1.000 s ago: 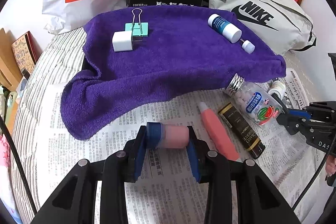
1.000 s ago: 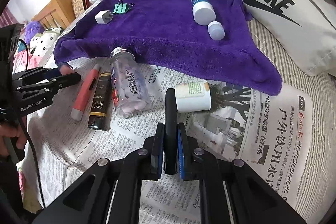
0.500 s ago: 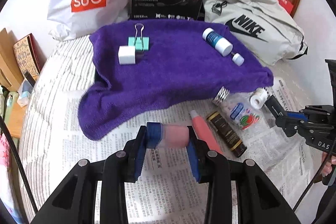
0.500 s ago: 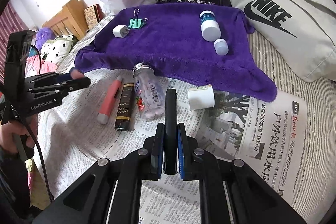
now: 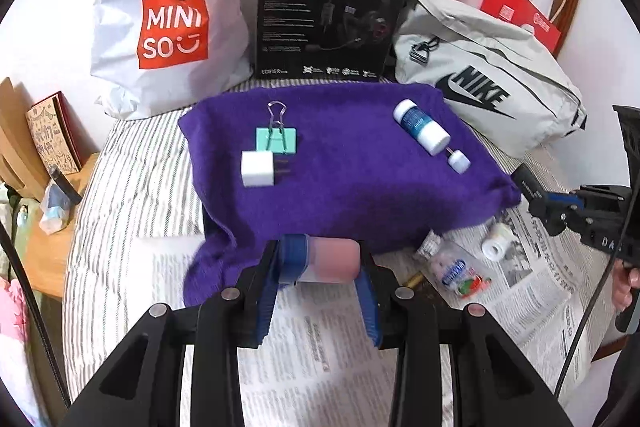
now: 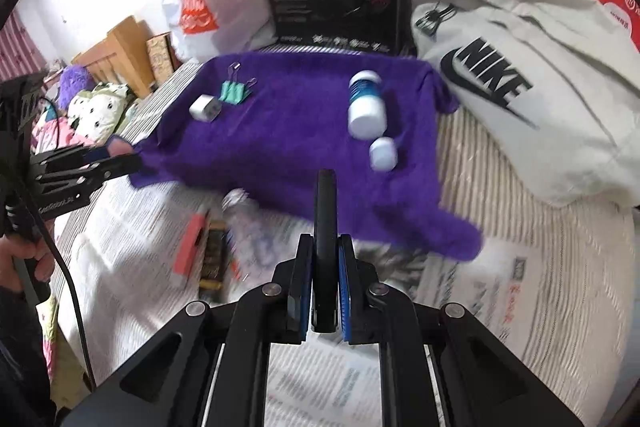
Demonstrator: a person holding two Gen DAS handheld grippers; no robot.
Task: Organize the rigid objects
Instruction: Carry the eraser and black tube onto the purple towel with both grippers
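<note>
A: What's my left gripper (image 5: 318, 263) holding?
B: I've clamped a pink tube (image 5: 320, 261), towel (image 5: 360, 187) just ahead.
A: Right gripper (image 6: 325, 259)?
B: Mine pinches a black bar (image 6: 325, 227), bottle (image 6: 365, 103) beyond.

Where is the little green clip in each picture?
Left wrist view: the mint-green metal binder clip lies on the purple towel, upper left of centre, touching the white cube charger.
Right wrist view: the clip sits on the towel's far left part, beside the charger.
Shared landmark: the black headset box behind the towel.
</note>
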